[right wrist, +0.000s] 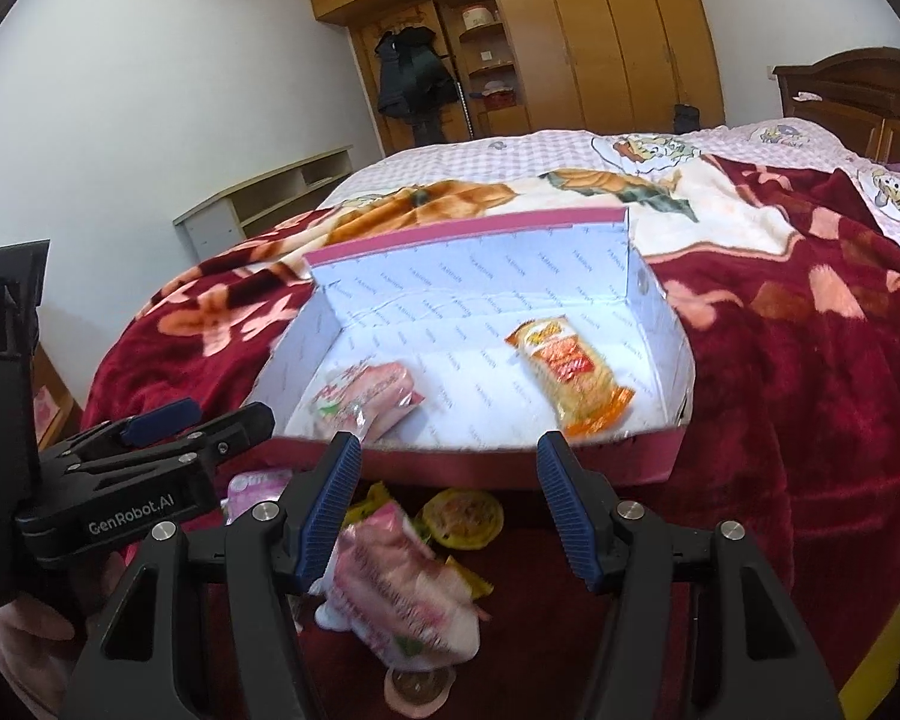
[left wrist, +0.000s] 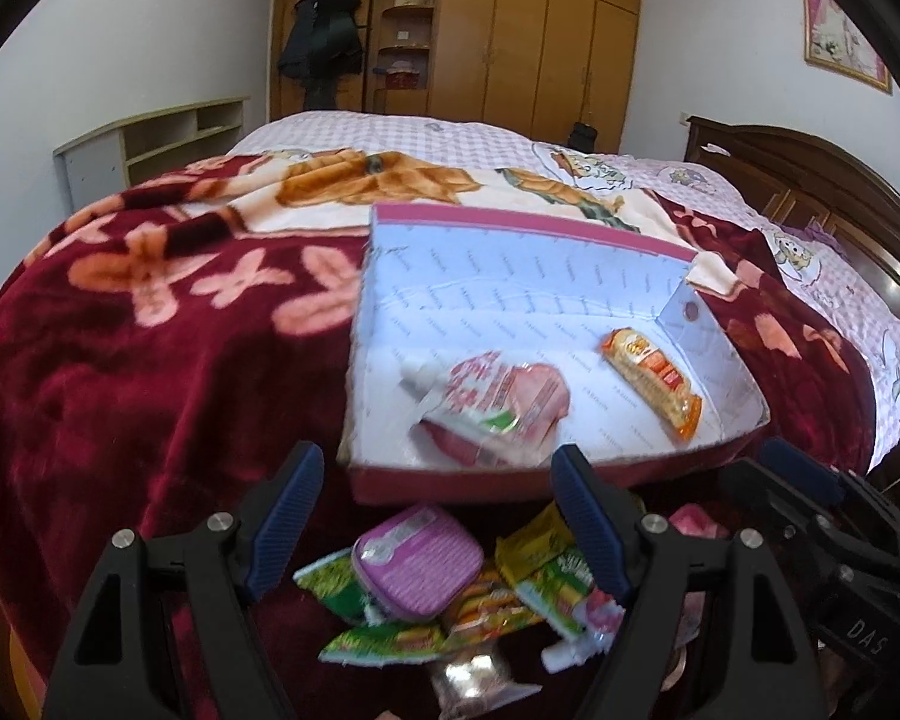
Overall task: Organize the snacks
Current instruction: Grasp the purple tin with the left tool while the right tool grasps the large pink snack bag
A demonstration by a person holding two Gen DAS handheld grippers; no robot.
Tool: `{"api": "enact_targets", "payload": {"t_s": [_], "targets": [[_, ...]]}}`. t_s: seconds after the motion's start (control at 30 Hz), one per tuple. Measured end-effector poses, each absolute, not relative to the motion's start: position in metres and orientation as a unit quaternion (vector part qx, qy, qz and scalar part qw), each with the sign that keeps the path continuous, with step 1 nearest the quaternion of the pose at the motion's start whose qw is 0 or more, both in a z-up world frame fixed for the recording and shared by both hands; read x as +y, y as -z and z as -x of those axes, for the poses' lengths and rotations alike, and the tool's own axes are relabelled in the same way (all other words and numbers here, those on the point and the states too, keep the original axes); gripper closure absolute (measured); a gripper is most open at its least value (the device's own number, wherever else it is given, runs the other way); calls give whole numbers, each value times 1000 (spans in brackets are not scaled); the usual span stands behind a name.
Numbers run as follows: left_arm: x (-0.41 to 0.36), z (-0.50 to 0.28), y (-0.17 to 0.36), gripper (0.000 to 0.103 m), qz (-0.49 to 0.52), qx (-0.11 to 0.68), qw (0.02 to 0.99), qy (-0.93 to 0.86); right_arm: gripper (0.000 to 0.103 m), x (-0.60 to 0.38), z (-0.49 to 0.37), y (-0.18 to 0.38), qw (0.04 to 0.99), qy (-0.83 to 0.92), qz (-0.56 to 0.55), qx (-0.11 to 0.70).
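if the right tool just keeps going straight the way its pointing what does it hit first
Probably the near red wall of the box, which sits directly ahead between the open fingers of the right tool. The pink snack pouch lies lower, likely under its path, though depth is hard to judge.

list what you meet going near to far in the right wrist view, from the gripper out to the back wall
right gripper → pink snack pouch on the blanket → red front wall of the box → orange cracker pack inside the box → pink checked bedsheet → wooden wardrobe
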State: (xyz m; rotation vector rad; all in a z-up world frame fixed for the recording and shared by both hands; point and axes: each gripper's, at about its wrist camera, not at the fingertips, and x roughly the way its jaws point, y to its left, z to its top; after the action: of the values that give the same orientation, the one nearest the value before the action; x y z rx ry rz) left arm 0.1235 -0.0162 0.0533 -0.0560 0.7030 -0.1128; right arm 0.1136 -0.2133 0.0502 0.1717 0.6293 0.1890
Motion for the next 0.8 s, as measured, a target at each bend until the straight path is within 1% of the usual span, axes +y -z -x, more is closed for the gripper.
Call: {"api": "enact_targets", "payload": {"t_s": [0.6,0.67,0.7,0.8], "targets": [[14,-92,-21,21,42,376,925,31,38,-212,-99,-17,930,-107,-111,332],[18,-91,-17,21,44,380,924,29,34,-211,-98,-16,930,-112,-110,334],[20,-91,-16,21,46,380,923,29,30,-210,-98,-15,929,-116,-108,334],[23,-91,-13,21,49,381,923,26,29,-203,-96,-13,931,-121,-90,333]]}}
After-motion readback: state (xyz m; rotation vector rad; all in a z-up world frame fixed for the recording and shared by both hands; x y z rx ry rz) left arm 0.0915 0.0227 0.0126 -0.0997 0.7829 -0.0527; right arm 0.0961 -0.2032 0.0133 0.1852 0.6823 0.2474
